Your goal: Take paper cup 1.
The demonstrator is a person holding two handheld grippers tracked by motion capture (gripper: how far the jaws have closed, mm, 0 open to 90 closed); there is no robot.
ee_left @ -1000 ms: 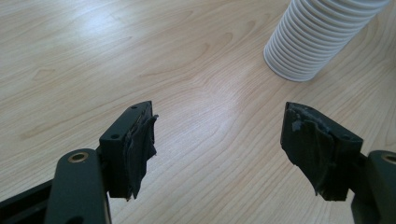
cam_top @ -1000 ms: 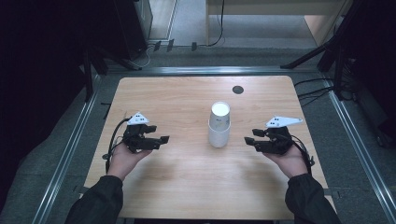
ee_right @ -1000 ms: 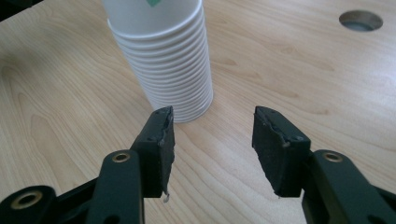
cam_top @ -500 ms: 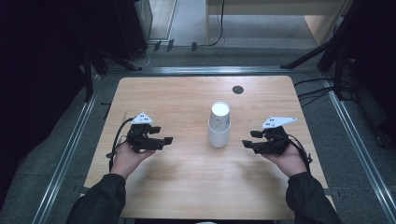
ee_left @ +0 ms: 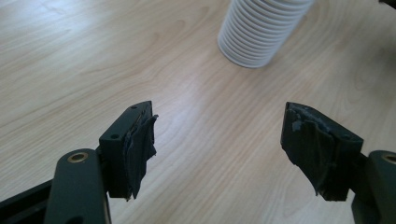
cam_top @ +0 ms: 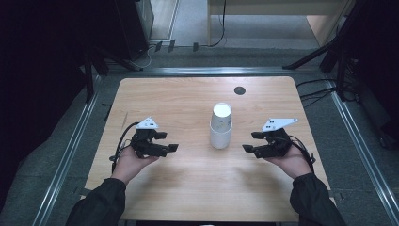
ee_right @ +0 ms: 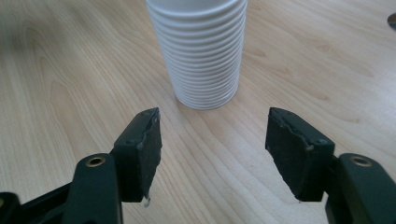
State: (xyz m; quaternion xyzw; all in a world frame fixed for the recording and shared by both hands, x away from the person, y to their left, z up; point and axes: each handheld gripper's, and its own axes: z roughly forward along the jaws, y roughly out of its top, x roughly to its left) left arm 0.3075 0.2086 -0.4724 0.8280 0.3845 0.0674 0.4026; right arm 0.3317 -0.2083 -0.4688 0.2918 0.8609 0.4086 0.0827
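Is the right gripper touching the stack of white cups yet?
Apart. In the right gripper view, bare table lies between the open right gripper and the stack of white cups.

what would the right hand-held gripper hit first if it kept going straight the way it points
Most likely the stack of white cups: it stands dead ahead between the open jaws of the right hand-held gripper, with bare table in between.

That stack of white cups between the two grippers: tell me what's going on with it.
A person sits at the wooden table with a handheld gripper in each hand. The stack of white cups stands upright near the middle, touched by nothing. The left gripper and the right gripper flank it, both pointing inward, jaws apart and empty. The right gripper's jaws have just been opening, with the stack straight ahead of them. No grasp has been made yet.
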